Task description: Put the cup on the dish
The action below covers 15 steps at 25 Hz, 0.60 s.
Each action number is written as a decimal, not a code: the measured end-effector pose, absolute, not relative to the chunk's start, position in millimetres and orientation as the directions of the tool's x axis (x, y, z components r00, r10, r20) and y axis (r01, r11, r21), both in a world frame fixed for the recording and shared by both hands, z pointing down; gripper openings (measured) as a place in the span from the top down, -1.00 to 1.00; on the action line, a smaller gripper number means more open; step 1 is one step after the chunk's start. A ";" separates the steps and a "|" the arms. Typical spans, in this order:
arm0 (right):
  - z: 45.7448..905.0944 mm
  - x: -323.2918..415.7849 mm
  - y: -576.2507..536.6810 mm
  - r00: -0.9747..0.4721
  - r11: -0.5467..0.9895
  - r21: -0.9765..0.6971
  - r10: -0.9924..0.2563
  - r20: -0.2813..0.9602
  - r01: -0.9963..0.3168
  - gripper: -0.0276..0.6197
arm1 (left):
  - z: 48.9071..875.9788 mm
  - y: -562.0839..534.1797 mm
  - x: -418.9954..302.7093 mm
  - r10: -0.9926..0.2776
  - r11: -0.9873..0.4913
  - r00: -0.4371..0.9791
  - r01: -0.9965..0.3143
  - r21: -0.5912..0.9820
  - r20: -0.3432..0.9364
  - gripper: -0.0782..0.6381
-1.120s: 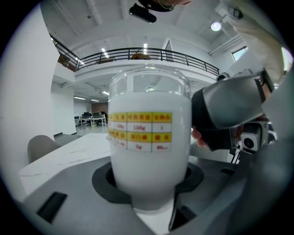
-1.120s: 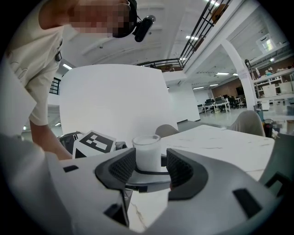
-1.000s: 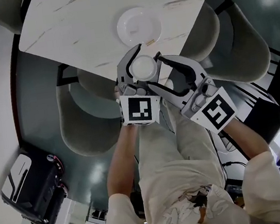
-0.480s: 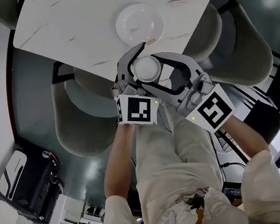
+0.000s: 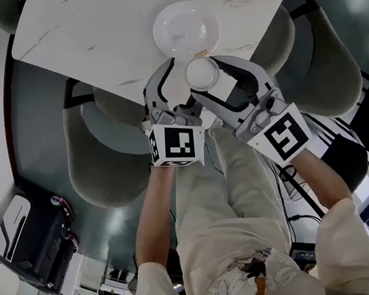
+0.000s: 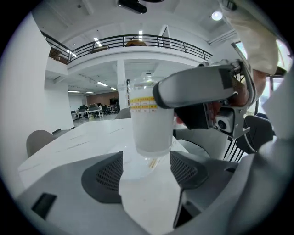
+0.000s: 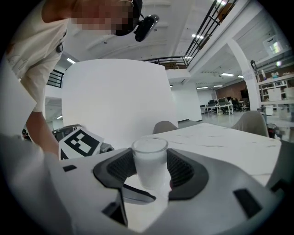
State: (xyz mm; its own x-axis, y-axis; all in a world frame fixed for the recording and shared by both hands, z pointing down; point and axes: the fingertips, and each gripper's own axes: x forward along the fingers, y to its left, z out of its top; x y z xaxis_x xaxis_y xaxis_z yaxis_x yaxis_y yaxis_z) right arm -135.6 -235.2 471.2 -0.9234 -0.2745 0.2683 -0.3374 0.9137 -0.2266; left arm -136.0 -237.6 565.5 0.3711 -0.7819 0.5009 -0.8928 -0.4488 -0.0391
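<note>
- White marble table (image 5: 84, 28) across 12 o'clock of the head view, bearing the dish (image 5: 185, 28), bare, with nothing on it.
- Same view: cup (image 5: 201, 72) just at 6 o'clock of the dish, close to the table's near edge, clasped in the right gripper (image 5: 208, 76). Left gripper (image 5: 173, 87) at 9 o'clock of the cup, spread wide and pressing nothing.
- Left gripper view: jaws opening, pads (image 6: 103, 176) well apart. Cup (image 6: 151, 124) upright beyond them at 12 o'clock, touched by neither pad. Hangs instead in a grey jaw of the right gripper reaching in from 3 o'clock.
- Right gripper view: pads (image 7: 121, 167) closed on both sides of the cup (image 7: 150, 160), which stands upright between them. Marker cube (image 7: 80, 142) of the left gripper at 9 o'clock; table (image 7: 220, 137) stretching off toward 2 o'clock.
- Done, judging from this: cup apparently clear of the table and in the right gripper's sole grip, already near the dish.
- Left to do, probably: carry a short way toward 12 o'clock, centre over the dish, lower until the base rests flat, then release.
</note>
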 end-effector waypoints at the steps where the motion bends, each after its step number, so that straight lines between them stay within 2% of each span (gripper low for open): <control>1: 475.9 -134.4 -239.6 -0.918 0.910 -0.223 -0.285 0.275 -0.349 0.21 | 566.9 -236.1 -137.3 -0.783 -0.446 0.366 -0.894 -0.043 0.504 -0.08; 7: 499.5 -128.8 -267.8 -0.890 0.898 -0.166 -0.350 0.291 -0.408 0.21 | 565.6 -231.2 -137.9 -0.796 -0.435 0.357 -0.899 -0.052 0.489 -0.06; 9: 508.5 -127.6 -276.5 -0.881 0.895 -0.142 -0.371 0.294 -0.424 0.21 | 567.6 -228.7 -139.0 -0.807 -0.416 0.341 -0.907 -0.055 0.483 0.13; 13: 525.5 -129.9 -289.4 -0.866 0.886 -0.115 -0.400 0.298 -0.449 0.21 | 567.1 -224.8 -143.6 -0.832 -0.365 0.292 -0.929 -0.068 0.472 0.69; 14: 529.1 -130.6 -291.8 -0.863 0.884 -0.108 -0.408 0.300 -0.455 0.21 | 566.7 -223.7 -142.8 -0.832 -0.361 0.292 -0.930 -0.063 0.471 0.77; 15: 532.6 -131.4 -294.1 -0.858 0.881 -0.097 -0.417 0.301 -0.462 0.21 | 566.6 -222.4 -141.5 -0.830 -0.361 0.295 -0.931 -0.054 0.473 0.77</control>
State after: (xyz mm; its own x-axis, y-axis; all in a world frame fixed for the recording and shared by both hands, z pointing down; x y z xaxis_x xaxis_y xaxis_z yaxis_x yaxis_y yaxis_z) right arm -131.4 -294.1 532.6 -0.8576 -0.4166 0.3015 -0.4623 0.8814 -0.0969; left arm -141.5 -222.4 566.6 0.2946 -0.8305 0.4727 -0.9311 -0.3608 -0.0535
